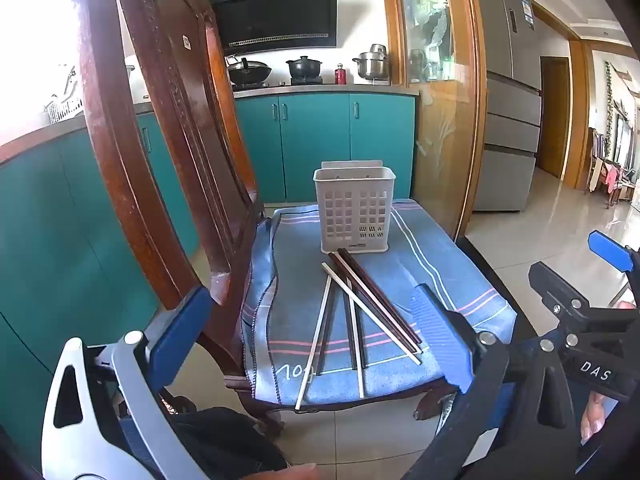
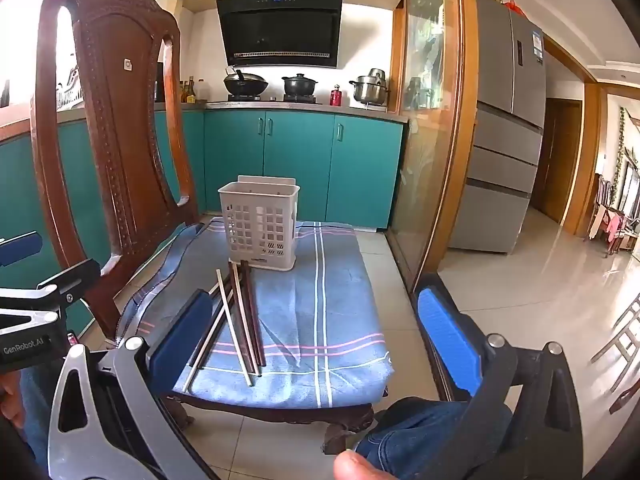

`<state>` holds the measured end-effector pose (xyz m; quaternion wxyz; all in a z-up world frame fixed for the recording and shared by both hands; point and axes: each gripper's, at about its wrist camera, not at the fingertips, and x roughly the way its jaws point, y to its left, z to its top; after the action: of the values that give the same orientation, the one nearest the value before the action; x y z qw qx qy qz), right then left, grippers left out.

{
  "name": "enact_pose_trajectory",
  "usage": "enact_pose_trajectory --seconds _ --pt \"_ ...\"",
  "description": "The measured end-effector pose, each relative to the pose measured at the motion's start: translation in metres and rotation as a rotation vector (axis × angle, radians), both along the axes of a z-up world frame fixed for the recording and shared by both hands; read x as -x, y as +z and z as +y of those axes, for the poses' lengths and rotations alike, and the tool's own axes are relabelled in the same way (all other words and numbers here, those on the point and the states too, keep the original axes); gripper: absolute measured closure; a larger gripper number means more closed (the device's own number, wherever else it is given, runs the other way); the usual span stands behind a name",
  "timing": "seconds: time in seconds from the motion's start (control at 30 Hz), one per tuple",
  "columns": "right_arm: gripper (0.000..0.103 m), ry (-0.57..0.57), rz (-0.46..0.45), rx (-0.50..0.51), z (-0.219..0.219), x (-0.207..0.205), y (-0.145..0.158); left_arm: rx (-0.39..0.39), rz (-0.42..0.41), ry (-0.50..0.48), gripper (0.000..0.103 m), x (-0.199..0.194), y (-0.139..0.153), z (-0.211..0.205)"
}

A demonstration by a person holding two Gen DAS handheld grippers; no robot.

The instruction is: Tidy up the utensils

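Observation:
Several chopsticks point(image 1: 372, 313) point(image 2: 253, 316), some white and some dark brown, lie crossed in a loose pile on a blue striped cloth point(image 1: 440, 264) point(image 2: 340, 300) that covers a chair seat. Just behind them a pale perforated utensil basket point(image 1: 354, 212) point(image 2: 260, 228) stands upright, with nothing showing above its rim. My left gripper point(image 1: 312, 332) is open, held short of the seat's front edge with the pile seen between its blue pads. My right gripper point(image 2: 316, 336) is open too, beside the left one, and holds nothing.
The carved wooden chair back point(image 1: 160, 120) point(image 2: 112, 120) rises at the left of the seat. A glass sliding door frame point(image 2: 460, 160) stands to the right, with tiled floor and a fridge point(image 2: 504, 140) beyond it. A person's jeans-clad knee point(image 2: 420, 420) is below the right gripper.

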<state>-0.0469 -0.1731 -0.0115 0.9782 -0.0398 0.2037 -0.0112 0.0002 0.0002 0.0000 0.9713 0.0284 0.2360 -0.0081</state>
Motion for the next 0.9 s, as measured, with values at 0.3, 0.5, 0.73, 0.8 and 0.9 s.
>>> enact_pose_trajectory --seconds 0.3,0.5,0.73,0.8,0.9 --pt "0.002 0.008 -0.007 -0.007 0.0024 0.0009 -0.0005 0.0 -0.002 0.001 0.004 0.0003 0.0002 0.0" --pt "0.002 0.013 -0.006 -0.014 -0.0005 0.003 0.0013 0.001 0.002 0.003 0.004 0.0011 0.0049 0.0013" --pt "0.002 0.012 -0.007 -0.014 -0.0002 0.003 0.0018 -0.003 0.002 0.003 0.004 0.0013 0.0058 0.0014" --pt "0.002 0.014 -0.008 -0.014 0.0 0.0035 0.0024 -0.001 0.002 0.004 0.004 0.0013 0.0053 0.0014" --pt "0.002 0.016 -0.01 -0.014 -0.0003 0.0043 0.0032 -0.001 0.001 0.002 0.004 0.0015 0.0057 0.0015"
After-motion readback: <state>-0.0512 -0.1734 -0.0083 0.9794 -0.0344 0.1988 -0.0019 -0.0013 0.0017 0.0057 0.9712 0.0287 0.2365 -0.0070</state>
